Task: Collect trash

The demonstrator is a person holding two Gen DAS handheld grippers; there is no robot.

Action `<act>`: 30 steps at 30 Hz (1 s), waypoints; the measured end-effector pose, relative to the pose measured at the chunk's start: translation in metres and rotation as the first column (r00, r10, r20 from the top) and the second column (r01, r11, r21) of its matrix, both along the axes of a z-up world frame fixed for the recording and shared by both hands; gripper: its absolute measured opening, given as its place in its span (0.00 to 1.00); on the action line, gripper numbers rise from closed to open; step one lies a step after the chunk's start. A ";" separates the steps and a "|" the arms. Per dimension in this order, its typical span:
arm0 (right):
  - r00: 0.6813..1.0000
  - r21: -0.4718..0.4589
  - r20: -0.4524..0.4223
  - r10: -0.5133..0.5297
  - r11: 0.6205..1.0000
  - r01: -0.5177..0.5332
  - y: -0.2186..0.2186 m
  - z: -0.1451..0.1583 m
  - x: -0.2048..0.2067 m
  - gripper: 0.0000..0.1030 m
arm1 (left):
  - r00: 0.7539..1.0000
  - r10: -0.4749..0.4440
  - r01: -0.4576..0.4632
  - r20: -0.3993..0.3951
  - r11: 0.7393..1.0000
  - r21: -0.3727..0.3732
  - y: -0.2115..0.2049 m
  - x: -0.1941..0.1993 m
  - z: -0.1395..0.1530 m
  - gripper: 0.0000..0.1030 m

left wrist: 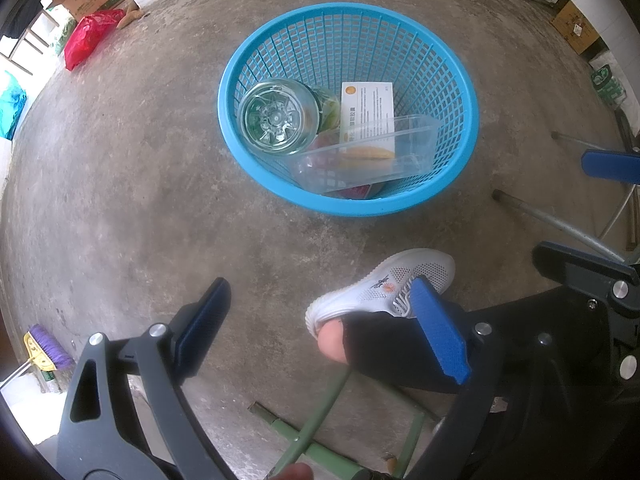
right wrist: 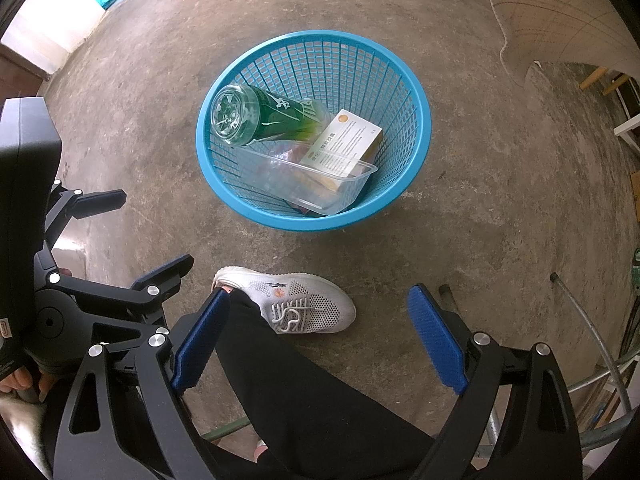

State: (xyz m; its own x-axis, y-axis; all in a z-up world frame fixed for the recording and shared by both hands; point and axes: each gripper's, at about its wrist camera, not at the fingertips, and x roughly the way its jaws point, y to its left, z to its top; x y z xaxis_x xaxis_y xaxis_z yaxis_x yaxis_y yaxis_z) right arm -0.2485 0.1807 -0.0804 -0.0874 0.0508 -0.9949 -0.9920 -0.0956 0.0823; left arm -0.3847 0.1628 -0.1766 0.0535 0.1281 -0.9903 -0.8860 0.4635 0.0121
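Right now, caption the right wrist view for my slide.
Both grippers open and empty above a blue basket holding a green bottle, box and clear tray.

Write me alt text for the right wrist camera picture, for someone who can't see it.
A blue mesh basket stands on a concrete floor, holding a green plastic bottle, a white printed box and a clear plastic tray. In the foreground the open, empty right claw frames a white sneaker; the left claw shows at left.

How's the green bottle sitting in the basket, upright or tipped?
Tipped. The green bottle lies slanted inside the blue basket, its clear base raised toward the rim, neck end down among the box and clear tray.
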 end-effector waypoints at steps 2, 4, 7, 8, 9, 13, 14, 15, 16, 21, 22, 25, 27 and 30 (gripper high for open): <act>1.000 0.001 0.000 0.000 1.000 0.000 0.001 0.000 0.000 0.85 | 1.000 -0.001 0.001 0.000 1.000 -0.001 0.001 0.000 0.000 0.84; 1.000 -0.001 0.000 0.000 1.000 0.000 0.000 0.000 0.000 0.85 | 1.000 -0.001 0.001 0.001 1.000 -0.001 0.001 -0.001 0.000 0.84; 1.000 0.000 0.000 0.000 1.000 0.000 0.001 0.000 0.000 0.85 | 1.000 -0.001 0.001 0.001 1.000 -0.002 0.001 -0.001 -0.001 0.84; 1.000 0.000 0.000 0.000 1.000 0.000 0.001 0.000 0.000 0.85 | 1.000 -0.002 0.002 0.000 1.000 -0.002 0.002 -0.001 0.000 0.84; 1.000 0.001 0.001 0.000 1.000 0.000 0.001 0.000 0.000 0.85 | 1.000 -0.001 0.001 -0.001 1.000 -0.001 0.002 -0.001 0.000 0.84; 1.000 -0.004 0.001 0.000 1.000 0.000 0.000 -0.001 0.000 0.85 | 1.000 -0.002 0.002 -0.002 1.000 0.001 0.001 -0.001 -0.001 0.84; 1.000 -0.005 0.001 0.000 1.000 0.000 0.001 0.000 0.000 0.85 | 1.000 -0.002 0.002 -0.002 1.000 -0.001 0.001 -0.001 -0.001 0.84; 1.000 -0.004 0.001 0.000 1.000 0.000 0.001 0.000 0.000 0.85 | 1.000 -0.002 0.002 -0.002 1.000 -0.003 0.000 -0.001 -0.001 0.84; 1.000 -0.003 0.001 0.000 1.000 0.000 0.001 0.001 0.000 0.85 | 1.000 0.000 0.000 -0.002 1.000 -0.003 0.001 -0.001 -0.001 0.84; 1.000 -0.003 0.000 -0.002 1.000 0.002 0.002 0.001 0.000 0.85 | 1.000 -0.001 0.001 -0.002 1.000 -0.003 0.000 -0.001 -0.001 0.84; 1.000 -0.003 0.001 0.000 1.000 0.000 0.002 0.000 0.000 0.85 | 1.000 -0.001 0.001 -0.002 1.000 -0.003 0.001 -0.001 -0.001 0.84; 1.000 -0.003 0.001 0.000 1.000 0.000 0.002 0.001 0.001 0.85 | 1.000 -0.001 0.001 -0.001 1.000 -0.003 0.002 -0.001 -0.001 0.84; 1.000 -0.003 0.001 -0.001 1.000 0.001 0.002 0.000 0.000 0.85 | 1.000 0.000 0.000 -0.001 1.000 -0.004 0.002 -0.001 -0.001 0.84; 1.000 -0.004 0.001 0.000 1.000 0.000 0.002 0.000 0.000 0.85 | 1.000 -0.001 0.001 -0.002 1.000 -0.006 0.000 -0.001 -0.002 0.84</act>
